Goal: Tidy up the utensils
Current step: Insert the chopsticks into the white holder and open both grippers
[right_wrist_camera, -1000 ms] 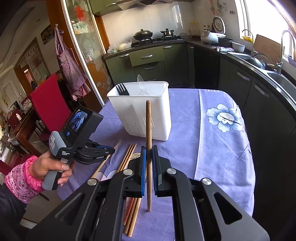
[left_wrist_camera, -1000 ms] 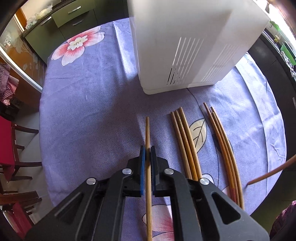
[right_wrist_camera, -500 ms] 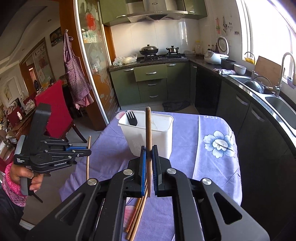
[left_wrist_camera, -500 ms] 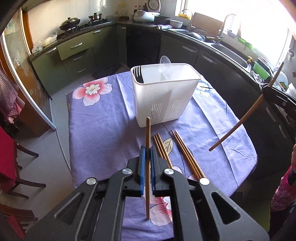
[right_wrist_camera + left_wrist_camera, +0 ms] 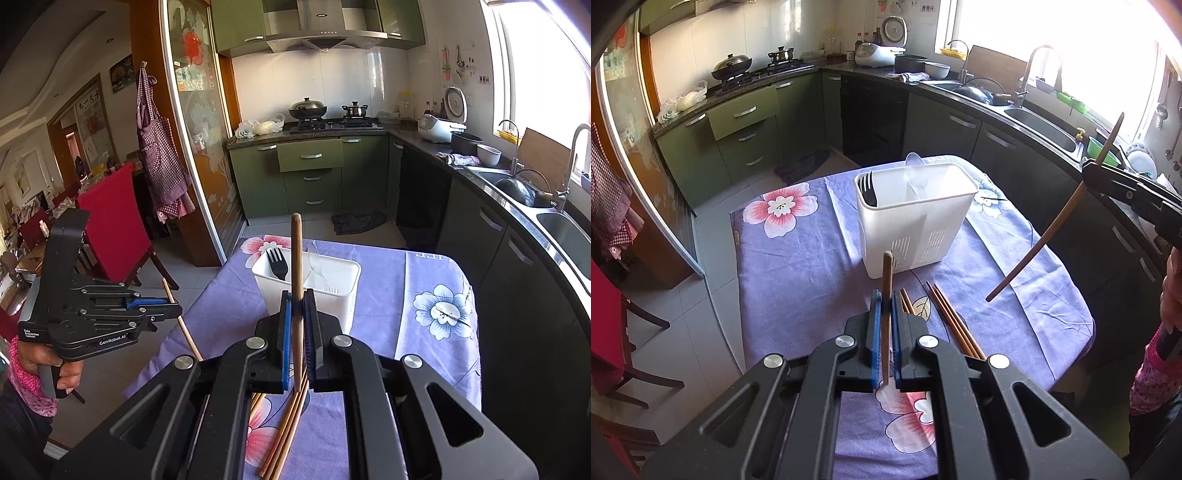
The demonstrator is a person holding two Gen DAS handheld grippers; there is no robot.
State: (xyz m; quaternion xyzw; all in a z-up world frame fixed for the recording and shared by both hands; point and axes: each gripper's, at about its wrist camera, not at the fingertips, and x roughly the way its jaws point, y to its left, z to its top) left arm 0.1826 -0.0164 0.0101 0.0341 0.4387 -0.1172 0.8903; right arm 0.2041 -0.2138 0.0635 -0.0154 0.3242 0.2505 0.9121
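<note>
Both grippers have risen farther above the table since half a second ago, so the white utensil caddy (image 5: 916,218) now looks smaller and lower. The left gripper (image 5: 885,314) is clamped on one chopstick (image 5: 886,291), and the right gripper (image 5: 297,317) pinches another chopstick (image 5: 296,258) upright. Loose chopsticks (image 5: 951,321) lie on the purple tablecloth (image 5: 798,266) just before the caddy.

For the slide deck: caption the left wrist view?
Left tool grips one chopstick above the table; white utensil caddy waits ahead.
</note>
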